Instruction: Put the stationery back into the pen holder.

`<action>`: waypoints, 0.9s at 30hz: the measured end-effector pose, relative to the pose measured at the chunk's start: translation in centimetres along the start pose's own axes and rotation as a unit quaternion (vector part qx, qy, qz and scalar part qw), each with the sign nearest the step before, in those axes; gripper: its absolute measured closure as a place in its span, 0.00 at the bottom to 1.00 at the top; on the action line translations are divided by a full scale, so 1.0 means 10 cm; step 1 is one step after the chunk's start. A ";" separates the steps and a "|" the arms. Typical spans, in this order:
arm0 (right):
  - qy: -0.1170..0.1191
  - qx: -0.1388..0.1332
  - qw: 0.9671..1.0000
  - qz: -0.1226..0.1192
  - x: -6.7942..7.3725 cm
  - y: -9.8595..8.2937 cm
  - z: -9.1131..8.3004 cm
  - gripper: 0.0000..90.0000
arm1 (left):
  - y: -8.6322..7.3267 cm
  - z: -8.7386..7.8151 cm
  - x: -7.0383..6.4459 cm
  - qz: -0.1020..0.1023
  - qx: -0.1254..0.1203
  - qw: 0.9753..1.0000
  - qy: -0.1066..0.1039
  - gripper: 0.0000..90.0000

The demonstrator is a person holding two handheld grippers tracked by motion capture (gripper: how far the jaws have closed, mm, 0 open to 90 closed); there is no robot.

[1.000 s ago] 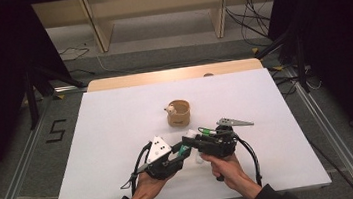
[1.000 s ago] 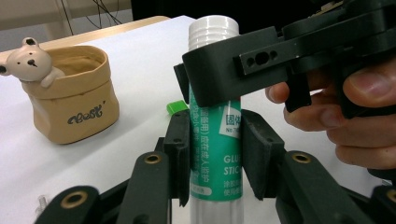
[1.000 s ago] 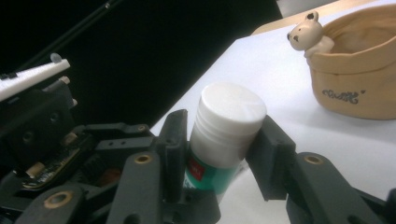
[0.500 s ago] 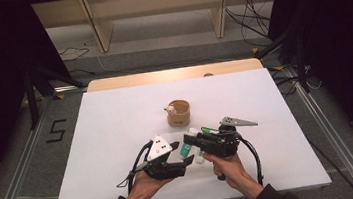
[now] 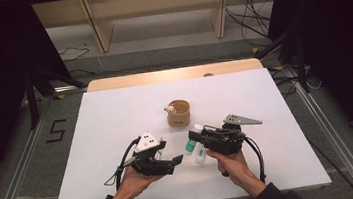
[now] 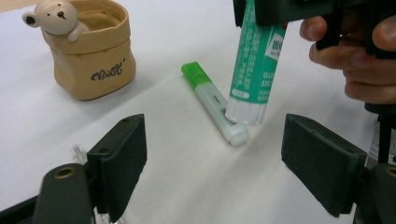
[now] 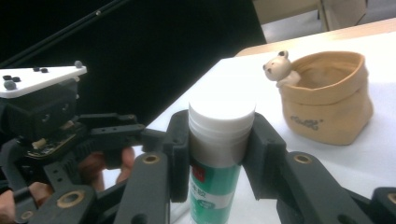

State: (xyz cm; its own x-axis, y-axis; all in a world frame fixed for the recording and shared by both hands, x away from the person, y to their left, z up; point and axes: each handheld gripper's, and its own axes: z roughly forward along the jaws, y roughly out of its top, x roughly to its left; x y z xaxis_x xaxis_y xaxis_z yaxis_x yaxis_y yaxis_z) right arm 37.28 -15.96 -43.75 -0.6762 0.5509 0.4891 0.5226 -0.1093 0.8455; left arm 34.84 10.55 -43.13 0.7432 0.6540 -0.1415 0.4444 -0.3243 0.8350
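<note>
While the person leans in from the six o'clock edge, the broad white sheet-covered table (image 5: 116, 116) carries everything else, with a strip of pale wood showing along its twelve o'clock side. Left of centre, the left gripper (image 5: 169, 163), black with a white three-cornered plate on top, hovers with its jaws spread wide apart and nothing between them. At about three o'clock from it, the right gripper (image 5: 196, 133), black with a grey three-cornered plate, has its jaws clamped around a green-and-white glue stick (image 7: 219, 158) just under the white cap, holding it upright with its base touching or just above the table. At roughly twelve o'clock from both grippers stands a small tan sack-shaped pot (image 5: 179, 113) with a little bear figure on its rim. Just beside the glue stick's base lies a green-capped highlighter pen with a pale barrel (image 6: 214, 102), flat on the sheet, its pale end right against the stick.
</note>
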 end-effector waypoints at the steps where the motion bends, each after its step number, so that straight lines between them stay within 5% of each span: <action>1: -0.003 0.000 1.000 -0.004 -0.01 0.01 0.00 0.73 | 0.00 -0.01 0.00 -0.001 0.000 1.000 0.002 0.24; 14: -0.027 -0.007 0.999 -0.016 -0.08 0.07 -0.04 0.73 | -0.04 -0.19 0.13 -0.013 0.013 1.000 0.012 0.21; 27: -0.073 -0.016 0.996 -0.052 -0.16 0.25 0.02 0.73 | -0.08 -0.27 0.21 -0.024 0.044 0.997 0.052 0.20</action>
State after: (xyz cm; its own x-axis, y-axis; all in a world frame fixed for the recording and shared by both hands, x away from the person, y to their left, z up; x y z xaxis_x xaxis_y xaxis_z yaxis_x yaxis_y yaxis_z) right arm 39.81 -16.93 -42.47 -0.6422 0.6750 0.3634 0.4343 -0.0702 0.8980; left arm 34.72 14.04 -42.68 0.6664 0.7358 -0.1206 0.5241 -0.3473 0.7776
